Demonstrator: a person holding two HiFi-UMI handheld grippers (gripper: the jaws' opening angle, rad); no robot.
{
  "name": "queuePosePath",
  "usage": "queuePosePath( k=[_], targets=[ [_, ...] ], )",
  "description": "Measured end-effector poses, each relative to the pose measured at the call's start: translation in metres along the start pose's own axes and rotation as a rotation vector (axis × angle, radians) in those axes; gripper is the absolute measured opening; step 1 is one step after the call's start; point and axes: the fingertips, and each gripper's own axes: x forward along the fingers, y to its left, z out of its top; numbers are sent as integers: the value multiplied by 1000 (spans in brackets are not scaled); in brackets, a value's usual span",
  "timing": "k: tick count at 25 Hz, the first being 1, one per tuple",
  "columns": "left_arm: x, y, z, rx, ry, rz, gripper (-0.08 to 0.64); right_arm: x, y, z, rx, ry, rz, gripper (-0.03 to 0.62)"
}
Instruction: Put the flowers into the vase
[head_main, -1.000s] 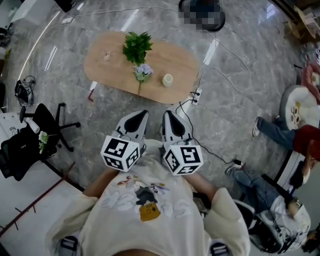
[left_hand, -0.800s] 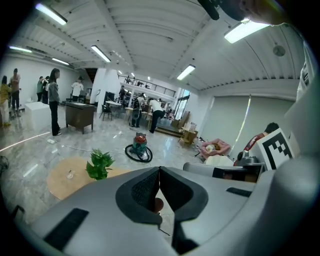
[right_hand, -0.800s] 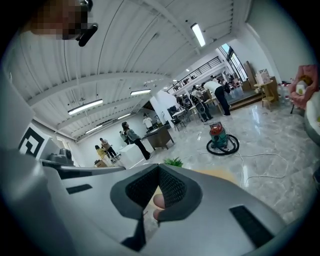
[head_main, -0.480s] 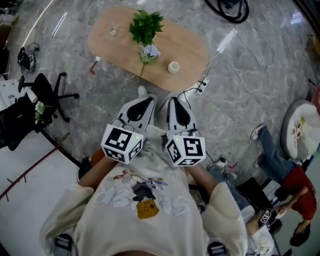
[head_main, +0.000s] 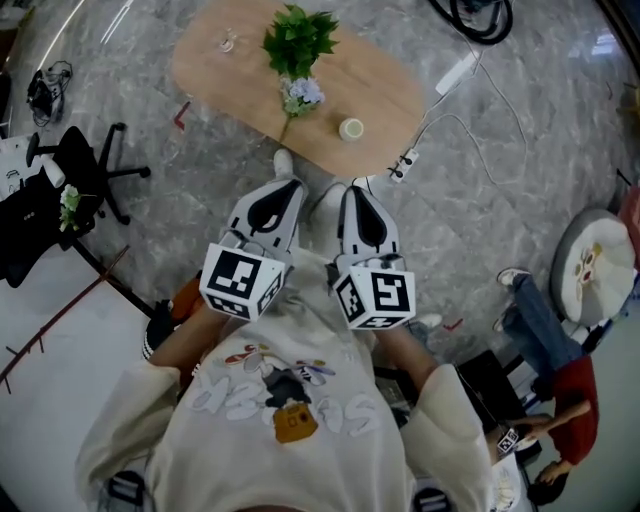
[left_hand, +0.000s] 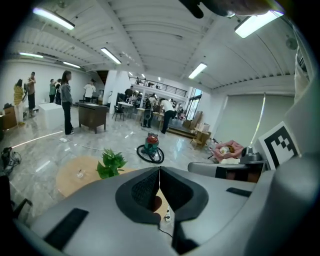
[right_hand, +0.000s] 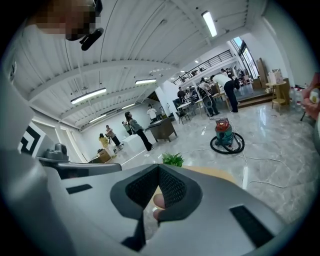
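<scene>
Both hand-held grippers (head_main: 288, 184) (head_main: 351, 189) closed, empty

Table (head_main: 385, 85): far edge runs off the top of the head view; in both gripper views it lies mostly behind each gripper's own body.
Flowers (head_main: 302, 93): a pale blue cluster, blooms too small to count; out of sight behind the fingers (left_hand: 145, 190) in both gripper views.
Clear object (head_main: 228, 42) on the table: too small to tell what it is.
Cream cylinder (head_main: 351, 128): too small to identify.
Vacuum cleaner (head_main: 478, 12): cut by the head view's top edge.
Hands: covered by the marker cubes (head_main: 240, 282).
Pale rounded shape (right_hand: 158, 201) seen through the gap below the right fingers (right_hand: 172, 187): cannot tell what.
</scene>
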Motion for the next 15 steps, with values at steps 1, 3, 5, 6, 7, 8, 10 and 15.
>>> queuePosePath(
  k=[1,3,5,6,7,8,10,15],
  targets=[
    [1,6,2,1,-10,11,9,4,-1,2,-5,-6,-3,2],
    [5,18,4,0,-17,23,9,12,0,6,-29,-19,-1,2],
    [10,30,2,-12,-6,29,9,20,2,7,-51,-19,3,2],
    [13,35,0,-17,0,31,9,23,4,7,-65,-17,5,2],
    [16,41,-2,-18,4,34,9,26,5,7,-83,-18,5,2],
    [18,47,-4,-13,6,41,9,30,6,7,-105,-18,6,2],
    [24,58,-7,8,2,64,9,38,7,6,-148,-15,9,2],
    [39,78,-18,-11,-5,75,9,57,5,-7,-211,10,24,2]
  ],
)
